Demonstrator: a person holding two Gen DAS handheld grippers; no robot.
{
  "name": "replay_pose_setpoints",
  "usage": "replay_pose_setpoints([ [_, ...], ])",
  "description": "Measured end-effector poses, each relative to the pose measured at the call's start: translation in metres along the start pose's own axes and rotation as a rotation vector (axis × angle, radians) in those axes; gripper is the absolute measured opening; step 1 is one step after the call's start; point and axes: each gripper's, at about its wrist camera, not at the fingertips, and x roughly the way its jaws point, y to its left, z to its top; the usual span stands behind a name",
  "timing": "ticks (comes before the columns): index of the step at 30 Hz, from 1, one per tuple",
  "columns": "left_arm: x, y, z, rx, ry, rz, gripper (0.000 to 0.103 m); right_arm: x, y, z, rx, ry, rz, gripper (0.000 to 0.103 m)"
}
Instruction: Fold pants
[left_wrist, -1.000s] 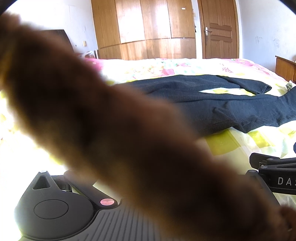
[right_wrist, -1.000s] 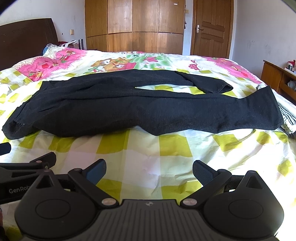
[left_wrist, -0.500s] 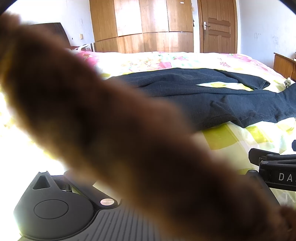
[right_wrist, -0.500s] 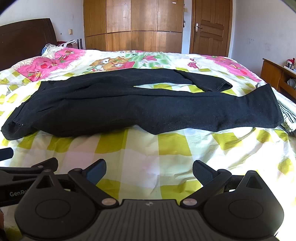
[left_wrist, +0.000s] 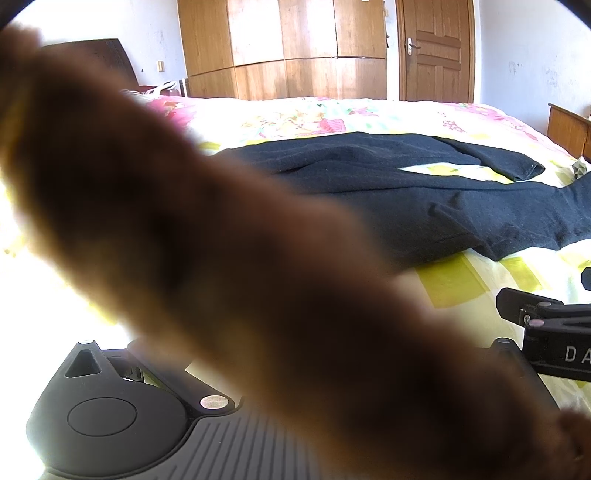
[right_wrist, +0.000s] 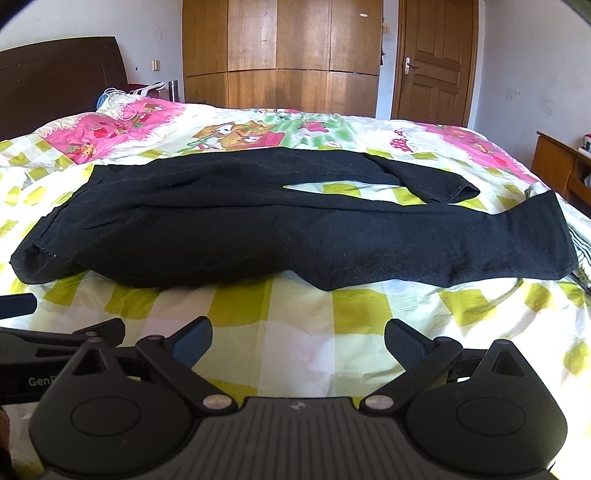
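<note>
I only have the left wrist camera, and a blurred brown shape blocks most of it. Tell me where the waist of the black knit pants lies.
Observer: The right wrist view shows the black knit pants whole. The waist end lies at the left, on the yellow-checked bedsheet.
Operator: Report the right gripper.
Observer: The right gripper is open and holds nothing. It sits over bare sheet, short of the pants.
Operator: Give me the near leg's hem.
Observer: The near hem lies at the far right, beside a striped cloth.
</note>
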Motion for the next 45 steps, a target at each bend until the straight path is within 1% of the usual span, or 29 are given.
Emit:
replay_pose_setpoints([
  [3,0.003,0.012,0.009,-0.002,-0.019,0.009,0.103,0.006,0.005,0.01,-0.002,0.0,0.026,0.103],
  [5,0.006,0.025,0.016,-0.02,-0.025,0.016,0.103,0.012,0.013,0.019,-0.015,-0.005,0.047,0.103],
  [8,0.016,0.047,0.025,-0.04,-0.011,0.04,0.103,0.024,0.031,0.031,-0.069,-0.019,0.081,0.103],
  [14,0.028,0.108,0.026,-0.087,0.007,0.083,0.103,0.048,0.078,0.048,-0.203,-0.034,0.182,0.103],
  [18,0.036,0.143,0.023,-0.088,0.034,0.105,0.102,0.06,0.117,0.051,-0.331,-0.06,0.258,0.103],
  [20,0.042,0.156,0.023,-0.087,0.041,0.096,0.101,0.066,0.134,0.05,-0.392,-0.065,0.289,0.1],
  [22,0.047,0.165,0.024,-0.085,0.047,0.105,0.1,0.073,0.152,0.049,-0.451,-0.067,0.305,0.095],
  [24,0.051,0.173,0.025,-0.083,0.054,0.09,0.095,0.079,0.163,0.048,-0.5,-0.062,0.316,0.092],
  [25,0.053,0.176,0.025,-0.08,0.059,0.075,0.09,0.08,0.169,0.047,-0.523,-0.06,0.324,0.09],
  [27,0.059,0.184,0.025,-0.08,0.081,0.044,0.075,0.084,0.175,0.044,-0.567,-0.047,0.345,0.083],
  [28,0.062,0.187,0.025,-0.087,0.092,0.023,0.06,0.086,0.178,0.044,-0.583,-0.041,0.354,0.081],
  [29,0.065,0.188,0.025,-0.095,0.103,0.018,0.055,0.086,0.181,0.043,-0.598,-0.036,0.362,0.079],
  [31,0.069,0.191,0.026,-0.093,0.105,0.02,0.051,0.087,0.187,0.042,-0.629,-0.032,0.372,0.078],
  [33,0.071,0.194,0.025,-0.094,0.107,0.012,0.051,0.087,0.194,0.041,-0.648,-0.024,0.381,0.072],
  [35,0.073,0.198,0.025,-0.107,0.111,-0.002,0.051,0.089,0.2,0.041,-0.656,-0.01,0.382,0.068],
  [37,0.073,0.201,0.024,-0.109,0.108,0.001,0.051,0.091,0.204,0.04,-0.666,-0.002,0.385,0.061],
  [39,0.074,0.202,0.023,-0.106,0.108,-0.002,0.047,0.092,0.207,0.04,-0.663,0.01,0.389,0.048],
  [40,0.074,0.201,0.023,-0.099,0.107,0.002,0.042,0.092,0.21,0.04,-0.666,0.015,0.382,0.045],
  [41,0.074,0.201,0.024,-0.087,0.104,0.007,0.036,0.092,0.213,0.04,-0.67,0.016,0.375,0.039],
  [42,0.074,0.203,0.024,-0.083,0.101,0.005,0.036,0.091,0.214,0.04,-0.671,0.018,0.371,0.034],
  [43,0.074,0.204,0.025,-0.084,0.097,-0.002,0.033,0.09,0.216,0.041,-0.664,0.025,0.371,0.033],
  [45,0.073,0.208,0.025,-0.086,0.097,-0.013,0.031,0.089,0.218,0.043,-0.644,0.046,0.374,0.029],
])
